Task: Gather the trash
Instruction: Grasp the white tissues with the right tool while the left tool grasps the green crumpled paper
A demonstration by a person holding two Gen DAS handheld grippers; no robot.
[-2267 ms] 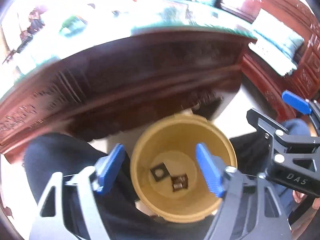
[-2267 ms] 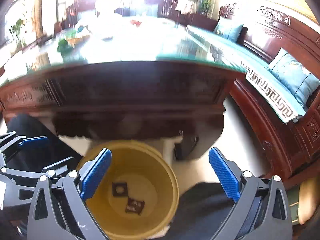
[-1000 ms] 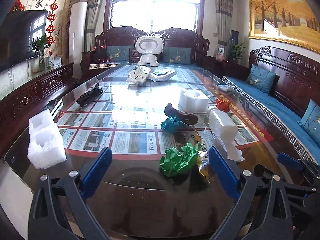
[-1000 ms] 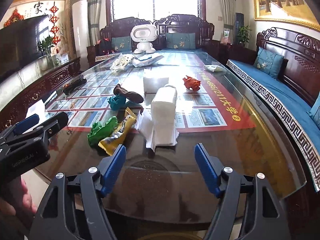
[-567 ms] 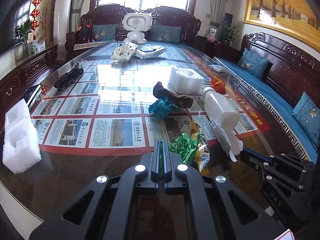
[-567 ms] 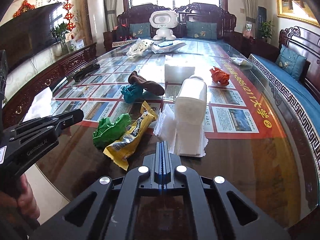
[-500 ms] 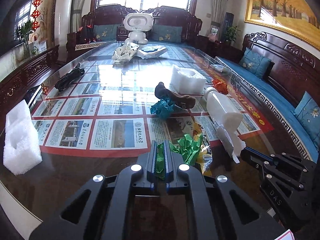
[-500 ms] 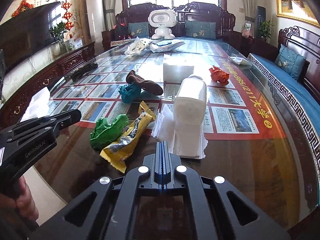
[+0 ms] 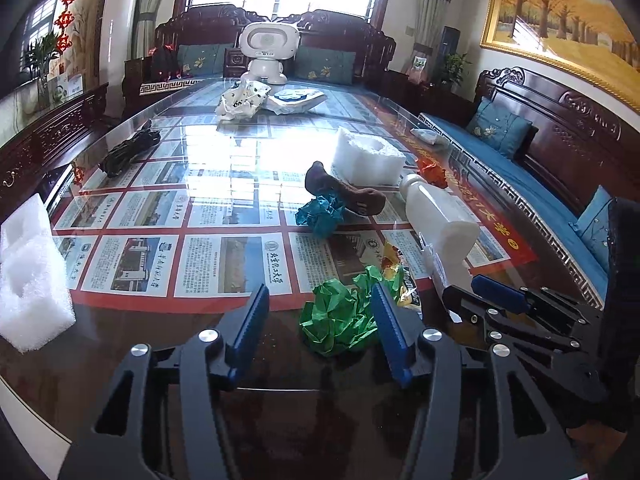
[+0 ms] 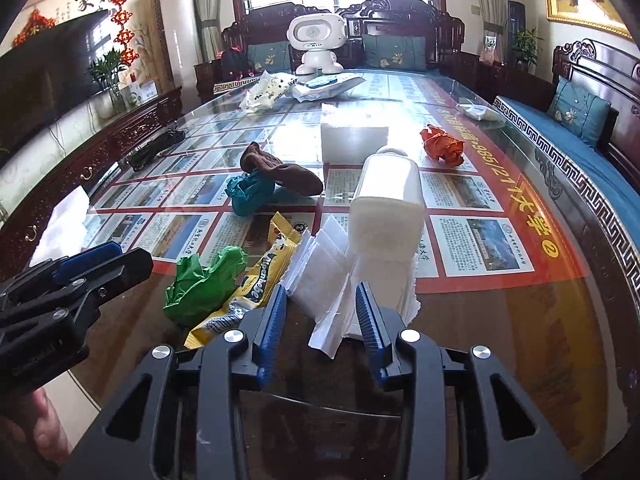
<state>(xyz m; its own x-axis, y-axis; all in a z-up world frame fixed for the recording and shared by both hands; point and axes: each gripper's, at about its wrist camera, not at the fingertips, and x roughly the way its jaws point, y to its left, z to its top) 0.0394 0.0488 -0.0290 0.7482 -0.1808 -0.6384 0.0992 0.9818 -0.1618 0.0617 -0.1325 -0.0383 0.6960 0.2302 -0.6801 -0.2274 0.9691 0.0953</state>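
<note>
My left gripper is open, with a crumpled green paper just ahead, near its right finger. A yellow snack wrapper lies beside the paper. My right gripper is open, its fingers on either side of the near edge of some white tissue sheets. A white plastic bottle lies on the tissue behind. The green paper and the yellow wrapper also show in the right wrist view, left of my right gripper.
On the glass-topped table lie a teal paper ball, a brown sock, an orange paper ball, white foam blocks, a black cable and a toy robot. Wooden sofas line the sides.
Both grippers were shut half a second ago and have opened. Both have moved forward over the table, towards the trash.
</note>
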